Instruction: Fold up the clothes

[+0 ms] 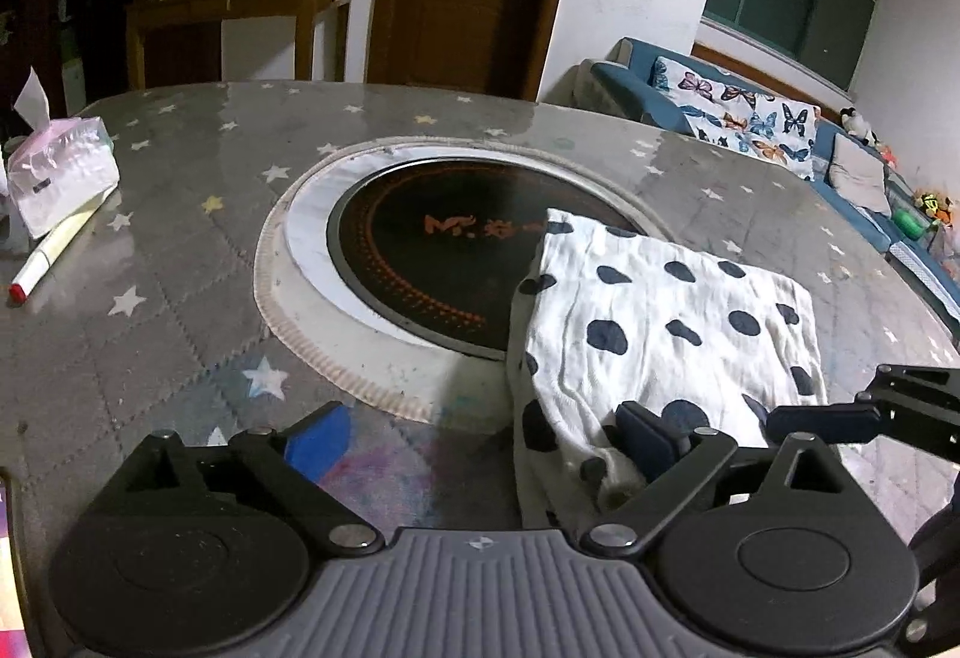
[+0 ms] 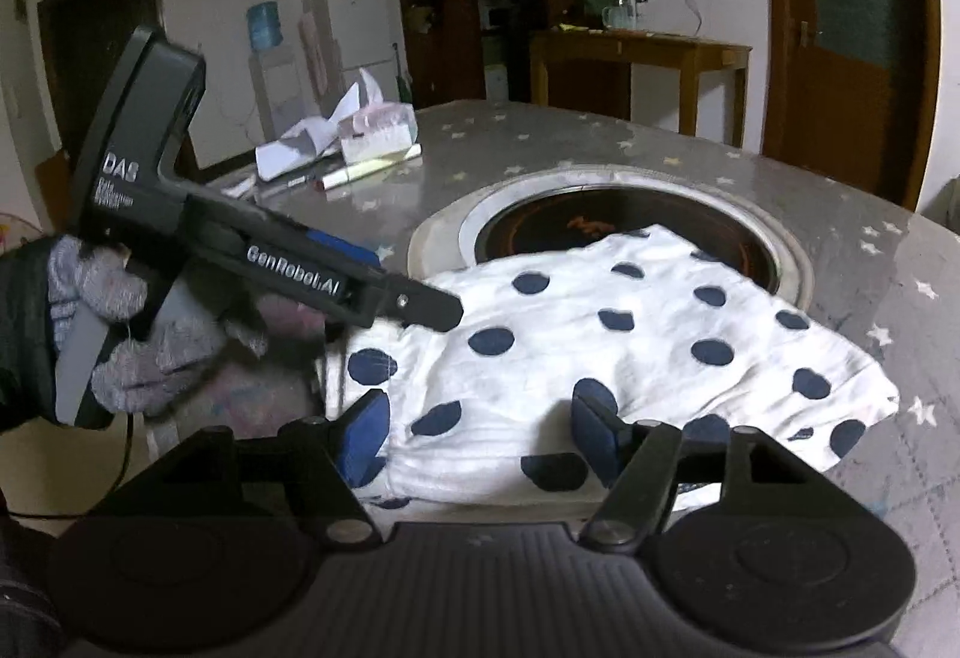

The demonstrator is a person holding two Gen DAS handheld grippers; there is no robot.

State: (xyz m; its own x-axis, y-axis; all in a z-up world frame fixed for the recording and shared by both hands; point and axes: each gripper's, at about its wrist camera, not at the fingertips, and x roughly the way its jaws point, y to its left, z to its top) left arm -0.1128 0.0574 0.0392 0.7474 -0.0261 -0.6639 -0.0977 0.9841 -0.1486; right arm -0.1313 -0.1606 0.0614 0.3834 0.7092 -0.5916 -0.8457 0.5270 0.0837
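The folded polka-dot garment [image 2: 624, 346] lies on the tabletop [image 2: 900, 310], partly over the round black burner [image 1: 420, 250]. My right gripper [image 2: 480, 433] straddles its near edge, jaws apart. My left gripper [image 1: 480, 436] is spread wide, its right finger [image 1: 645, 439] resting on the cloth's lower-left corner.

Left tongs [image 2: 414, 307]: "DAS", "GenRobot.AI" on body.
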